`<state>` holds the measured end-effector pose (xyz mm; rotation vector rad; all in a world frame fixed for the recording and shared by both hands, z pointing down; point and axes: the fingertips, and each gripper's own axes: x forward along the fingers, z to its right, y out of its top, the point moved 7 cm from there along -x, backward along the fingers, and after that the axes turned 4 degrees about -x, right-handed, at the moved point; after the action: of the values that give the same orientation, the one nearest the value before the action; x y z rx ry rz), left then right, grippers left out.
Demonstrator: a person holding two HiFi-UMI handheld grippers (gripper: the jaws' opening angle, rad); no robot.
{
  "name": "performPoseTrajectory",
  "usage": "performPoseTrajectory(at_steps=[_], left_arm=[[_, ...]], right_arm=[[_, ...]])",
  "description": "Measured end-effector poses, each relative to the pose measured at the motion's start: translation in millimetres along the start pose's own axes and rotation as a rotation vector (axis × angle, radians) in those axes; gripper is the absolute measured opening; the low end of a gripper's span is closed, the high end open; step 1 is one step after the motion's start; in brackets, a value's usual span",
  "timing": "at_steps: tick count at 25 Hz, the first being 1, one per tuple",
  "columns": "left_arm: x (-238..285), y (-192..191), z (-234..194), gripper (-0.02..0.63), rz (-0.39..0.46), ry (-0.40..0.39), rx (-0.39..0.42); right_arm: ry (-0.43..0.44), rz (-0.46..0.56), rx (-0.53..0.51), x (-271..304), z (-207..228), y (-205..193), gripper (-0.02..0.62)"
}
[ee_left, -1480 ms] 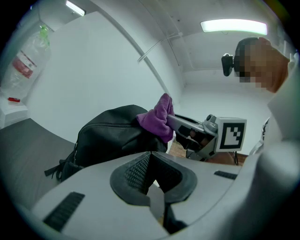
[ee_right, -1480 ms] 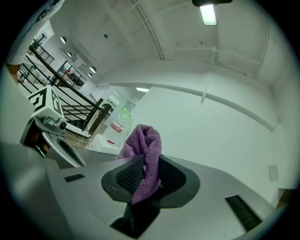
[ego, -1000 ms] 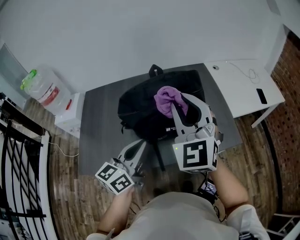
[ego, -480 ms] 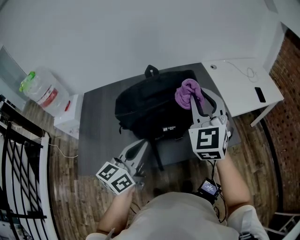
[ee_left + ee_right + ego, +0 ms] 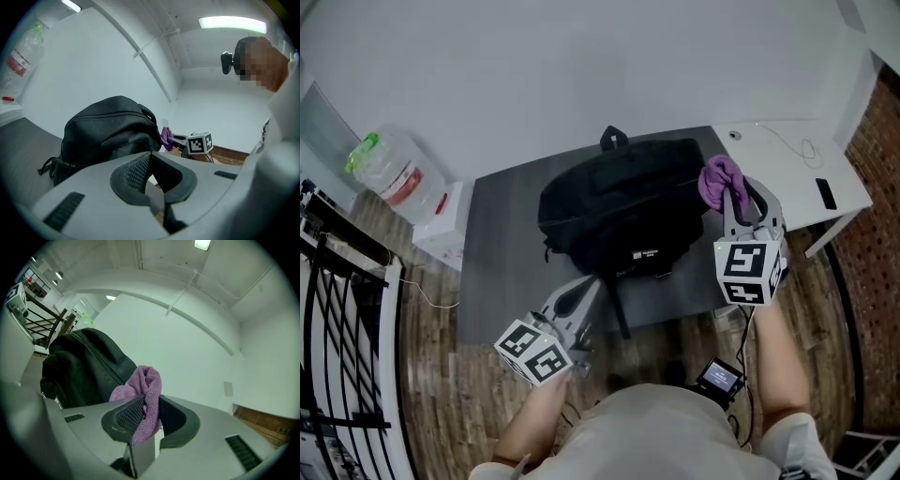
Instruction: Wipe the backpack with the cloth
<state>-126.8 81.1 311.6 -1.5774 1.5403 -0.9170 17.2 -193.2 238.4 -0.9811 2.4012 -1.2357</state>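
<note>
Head view: right hand-held gripper (image 5: 732,195) clamped the cloth (image 5: 719,178) at the right edge of the backpack (image 5: 619,220); wiping seemingly underway, unfinished. Empty, the left hand-held gripper (image 5: 584,289) sat closed in front of it.

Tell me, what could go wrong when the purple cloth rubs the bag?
The cloth is pinched by one narrow fold in the right gripper, so hard rubbing might tug it loose. The left gripper is shut on nothing, not on the backpack, so the bag might slide on the table.
</note>
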Motion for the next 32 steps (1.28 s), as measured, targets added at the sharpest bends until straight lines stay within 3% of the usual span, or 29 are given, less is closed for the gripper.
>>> performPoseTrajectory(at_steps=[8, 16, 22, 32], left_arm=[[-7, 1, -4, 0.005, 0.005, 0.008, -0.002], [-17, 1, -10, 0.005, 0.006, 0.008, -0.007], [-31, 2, -15, 0.005, 0.022, 0.023, -0.017], [-65, 1, -27, 0.005, 0.059, 0.076, -0.028]], right_arm=[[-0.067, -0.074, 0.030, -11, 23, -28, 0.098], [-0.039, 0.064, 0.060, -44, 8, 14, 0.098], [0.085, 0.266, -0.043, -70, -35, 72, 0.098], [0.356, 0.397, -0.049, -90, -136, 134, 0.098]])
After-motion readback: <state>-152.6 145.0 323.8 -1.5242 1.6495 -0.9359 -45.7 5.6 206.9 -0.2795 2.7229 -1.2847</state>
